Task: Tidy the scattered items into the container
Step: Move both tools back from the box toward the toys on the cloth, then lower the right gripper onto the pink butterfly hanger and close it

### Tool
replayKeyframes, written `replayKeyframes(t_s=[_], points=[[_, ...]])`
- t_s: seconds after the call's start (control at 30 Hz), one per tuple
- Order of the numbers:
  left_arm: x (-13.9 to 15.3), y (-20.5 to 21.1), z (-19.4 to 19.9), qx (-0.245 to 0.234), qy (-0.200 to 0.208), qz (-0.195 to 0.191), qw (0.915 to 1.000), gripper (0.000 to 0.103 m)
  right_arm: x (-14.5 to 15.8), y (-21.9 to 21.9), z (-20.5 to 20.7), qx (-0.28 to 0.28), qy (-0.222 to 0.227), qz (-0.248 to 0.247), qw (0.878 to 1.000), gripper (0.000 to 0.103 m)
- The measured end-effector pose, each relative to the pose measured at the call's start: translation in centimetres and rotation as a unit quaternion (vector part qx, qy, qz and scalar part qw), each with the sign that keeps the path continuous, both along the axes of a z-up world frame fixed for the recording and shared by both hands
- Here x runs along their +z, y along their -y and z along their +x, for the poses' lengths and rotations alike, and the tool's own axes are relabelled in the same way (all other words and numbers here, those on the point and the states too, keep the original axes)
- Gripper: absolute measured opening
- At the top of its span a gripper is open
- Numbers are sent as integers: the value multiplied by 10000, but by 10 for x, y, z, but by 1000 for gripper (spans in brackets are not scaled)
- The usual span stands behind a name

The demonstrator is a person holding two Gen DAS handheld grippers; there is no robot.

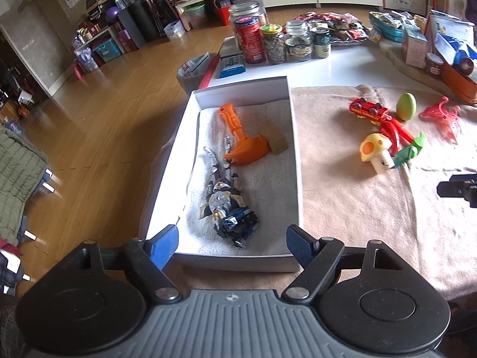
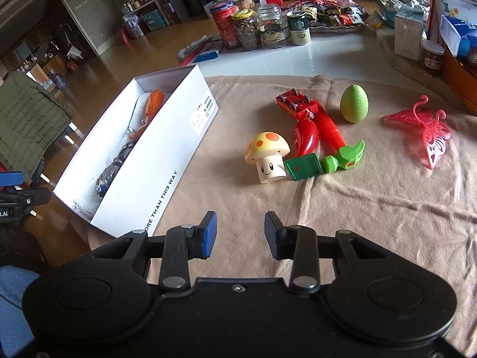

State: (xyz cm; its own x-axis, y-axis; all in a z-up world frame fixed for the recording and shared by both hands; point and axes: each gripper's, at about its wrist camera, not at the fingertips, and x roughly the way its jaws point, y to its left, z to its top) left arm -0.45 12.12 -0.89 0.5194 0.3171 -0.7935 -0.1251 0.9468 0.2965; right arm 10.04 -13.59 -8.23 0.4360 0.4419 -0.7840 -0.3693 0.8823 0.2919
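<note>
My left gripper (image 1: 232, 238) hangs over the white box (image 1: 293, 137), fingers wide and empty above the robot figure (image 1: 226, 203). My right gripper (image 2: 240, 234), half-open, empty, faces the mushroom toy (image 2: 268, 156): next pick, I judge.

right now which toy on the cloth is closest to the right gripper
The mushroom, standing just ahead of the right gripper. The egg, train and butterfly lie farther off.
</note>
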Motion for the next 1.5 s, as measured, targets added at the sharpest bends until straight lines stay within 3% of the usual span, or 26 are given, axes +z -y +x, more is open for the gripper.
replayKeyframes(t_s=[0.33, 0.7, 0.9, 1.07, 1.23, 1.33, 1.43, 1.5], points=[[-7, 41, -4, -450, -90, 9, 9989, 82, 0, 33, 3, -398, 19, -73, 9992, 39], [-48, 101, 39, -1168, -363, -472, 9914, 83, -25, 89, 25, -1428, -368, 36, 9891, 39], [-77, 123, 63, -1438, -477, -722, 9858, 83, -29, 107, 36, -1718, -433, -14, 9842, 40], [-99, 132, 80, -1757, -534, -946, 9784, 83, -35, 124, 61, -1983, -549, -289, 9782, 44], [-119, 139, 96, -2066, -613, -1011, 9713, 83, -42, 137, 98, -2230, -375, -695, 9716, 47], [-129, 136, 102, -2117, -630, -1115, 9689, 83, -46, 143, 122, -2441, -215, -720, 9668, 54], [-135, 135, 109, -2066, -847, -1154, 9679, 83, -52, 144, 150, -2599, -115, -842, 9619, 54], [-129, 134, 108, -2140, -741, -1176, 9669, 83, -58, 140, 169, -2634, -124, -1007, 9593, 54]])
